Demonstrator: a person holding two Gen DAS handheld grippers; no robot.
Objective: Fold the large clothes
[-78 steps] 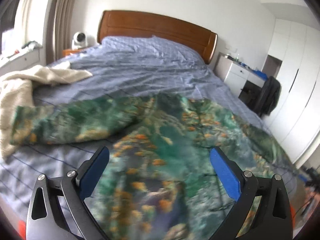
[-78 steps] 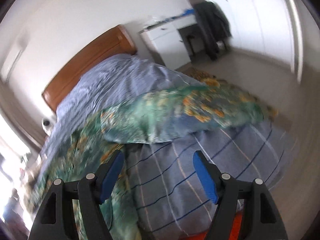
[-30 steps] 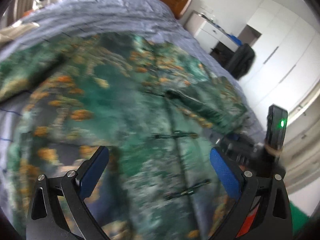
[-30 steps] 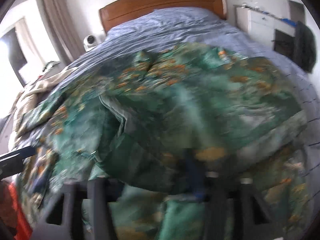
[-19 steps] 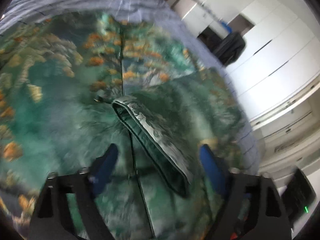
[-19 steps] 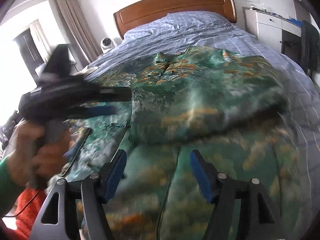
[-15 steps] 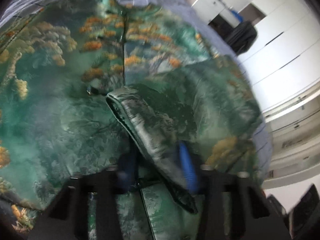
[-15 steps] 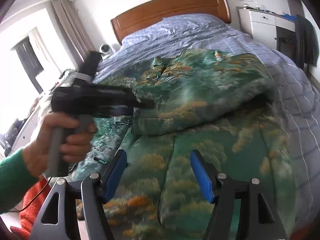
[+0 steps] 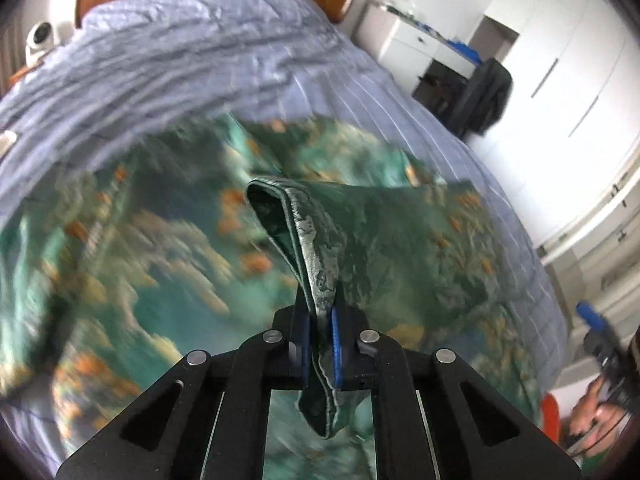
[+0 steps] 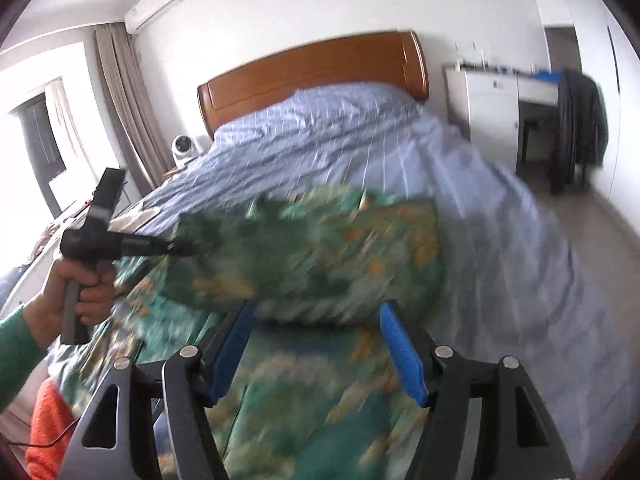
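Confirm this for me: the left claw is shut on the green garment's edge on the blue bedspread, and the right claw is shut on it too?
Not quite. The left claw is shut on the green garment over the blue bedspread, but the right claw is open, its pads gripping nothing, as the right wrist view shows.

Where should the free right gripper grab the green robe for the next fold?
Probably the robe's folded edge nearest the right gripper, coming in low from the foot of the bed. That edge is raised and bulky, so open jaws can slide around it. The left gripper already pinches the cuff.
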